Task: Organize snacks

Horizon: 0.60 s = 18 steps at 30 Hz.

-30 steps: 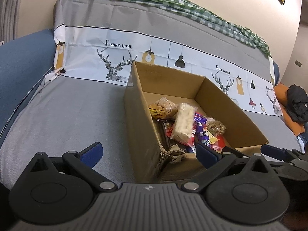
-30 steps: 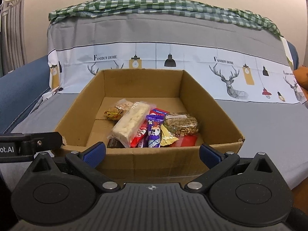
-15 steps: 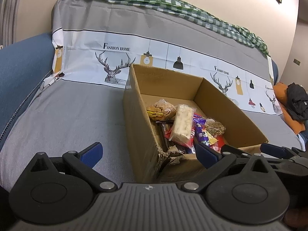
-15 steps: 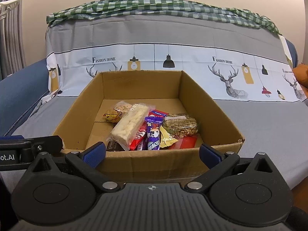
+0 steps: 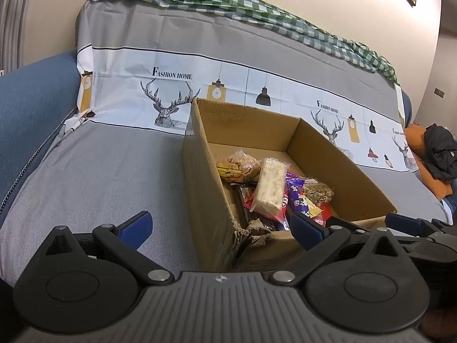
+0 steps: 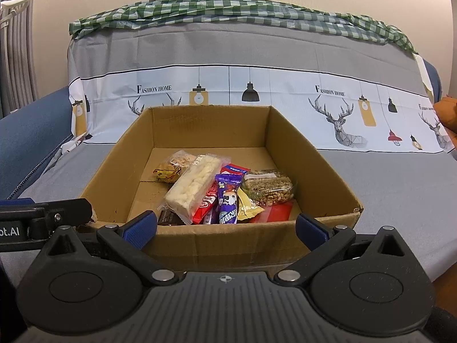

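Box: the cardboard box [image 6: 220, 237] sits open-topped on the sofa seat [image 5: 94, 177], its back wall near the deer-print backrest cover [image 6: 342, 105]
Snacks: all visible packets lie inside the box, bunched toward its front wall; none shows on the seat around it
Pile: the white rice-cake bar [image 6: 192, 188] leans across the heap, the purple candy packet [image 6: 227, 200] just right of it, the nut bar [image 6: 268, 187] rightmost, the cracker bag [image 6: 171, 165] behind
Stage: snacks gathered in the box fit either a finished tidy-up or a jumble awaiting sorting; I cannot tell which
Left gripper [image 5: 220, 228]: spread wide, holding nothing, poised at the box's torn front-left corner [image 5: 248, 234]
Right gripper [image 6: 225, 230]: spread wide, holding nothing, facing the box's front wall
Why so: likely both hang back low, level with the rim
Open room: bare floor in the box's back half and left side; wide free seat left and right of the box
Edges: any reach must clear the front wall's rim
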Tool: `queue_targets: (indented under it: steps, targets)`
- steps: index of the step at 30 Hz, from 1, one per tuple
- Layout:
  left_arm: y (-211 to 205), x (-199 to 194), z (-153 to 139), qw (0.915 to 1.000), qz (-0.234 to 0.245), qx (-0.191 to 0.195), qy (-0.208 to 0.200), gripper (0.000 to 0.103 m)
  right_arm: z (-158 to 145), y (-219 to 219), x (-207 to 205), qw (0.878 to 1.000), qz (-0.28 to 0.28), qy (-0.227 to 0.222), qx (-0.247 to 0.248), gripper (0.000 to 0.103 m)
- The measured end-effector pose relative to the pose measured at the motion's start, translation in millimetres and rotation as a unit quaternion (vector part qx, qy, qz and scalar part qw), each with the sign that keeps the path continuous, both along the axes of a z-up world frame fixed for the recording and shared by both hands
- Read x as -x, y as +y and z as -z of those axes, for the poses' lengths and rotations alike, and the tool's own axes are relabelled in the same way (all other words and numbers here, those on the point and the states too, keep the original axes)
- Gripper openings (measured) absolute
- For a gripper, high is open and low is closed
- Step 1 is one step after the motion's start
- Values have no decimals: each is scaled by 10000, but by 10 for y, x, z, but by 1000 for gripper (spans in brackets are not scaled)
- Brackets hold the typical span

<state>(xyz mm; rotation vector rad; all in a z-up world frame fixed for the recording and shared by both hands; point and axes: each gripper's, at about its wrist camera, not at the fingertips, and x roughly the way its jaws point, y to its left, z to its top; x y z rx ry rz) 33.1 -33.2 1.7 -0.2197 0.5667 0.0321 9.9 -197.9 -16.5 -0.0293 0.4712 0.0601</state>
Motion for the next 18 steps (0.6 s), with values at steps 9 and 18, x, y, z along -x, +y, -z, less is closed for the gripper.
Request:
queue_targets:
  steps: [9, 18]
  targets:
    - [-3, 5, -7, 10000, 18, -21, -34, 103, 2, -4, -1, 10000, -3, -2, 0, 102]
    - [-8, 3, -8, 10000, 21, -27, -46, 103, 5, -6, -3, 10000, -7, -4, 2, 102]
